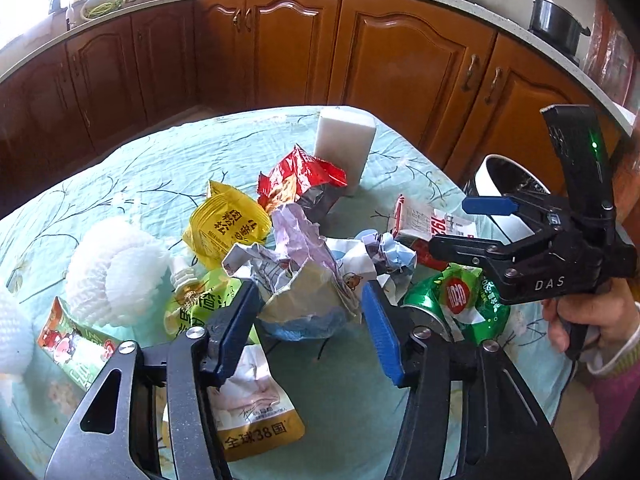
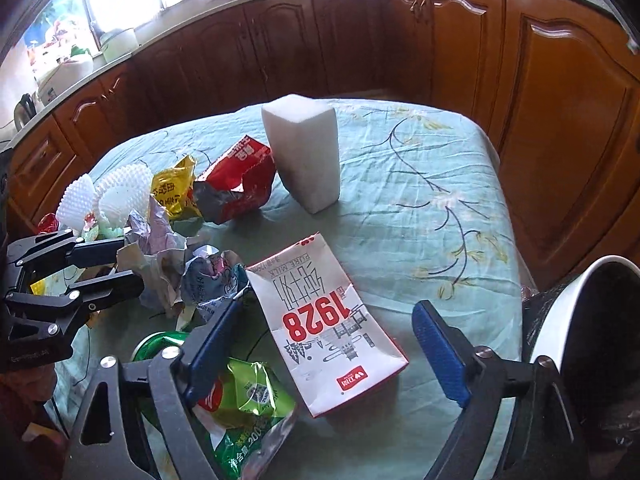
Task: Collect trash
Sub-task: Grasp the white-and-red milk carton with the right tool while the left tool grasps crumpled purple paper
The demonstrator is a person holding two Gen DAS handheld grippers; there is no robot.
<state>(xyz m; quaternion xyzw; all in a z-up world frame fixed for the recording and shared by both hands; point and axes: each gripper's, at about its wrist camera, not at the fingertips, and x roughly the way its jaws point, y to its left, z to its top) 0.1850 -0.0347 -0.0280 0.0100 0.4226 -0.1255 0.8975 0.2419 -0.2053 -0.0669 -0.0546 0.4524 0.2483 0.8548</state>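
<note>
Trash lies heaped on a table with a pale green cloth (image 2: 420,168). My left gripper (image 1: 309,286) straddles a crumpled paper wad (image 1: 304,280), and both blue pads seem to press on its sides. The right wrist view shows the left gripper (image 2: 134,263) closed around that wad (image 2: 160,256). My right gripper (image 2: 330,304) stands open over a flattened white milk carton (image 2: 332,320) with red "1928" print. The carton lies flat between the fingers, with a gap at the right pad. Seen from the left wrist, the right gripper (image 1: 452,226) hovers at the carton (image 1: 424,220).
A white bin with a black liner (image 2: 580,320) stands off the table's right edge. Nearby are a white foam block (image 2: 304,152), red wrapper (image 1: 300,176), yellow wrapper (image 1: 224,224), crushed green can (image 1: 456,304), white foam nets (image 1: 116,272) and a yellow pouch (image 1: 256,420). Wooden cabinets (image 1: 280,48) stand behind.
</note>
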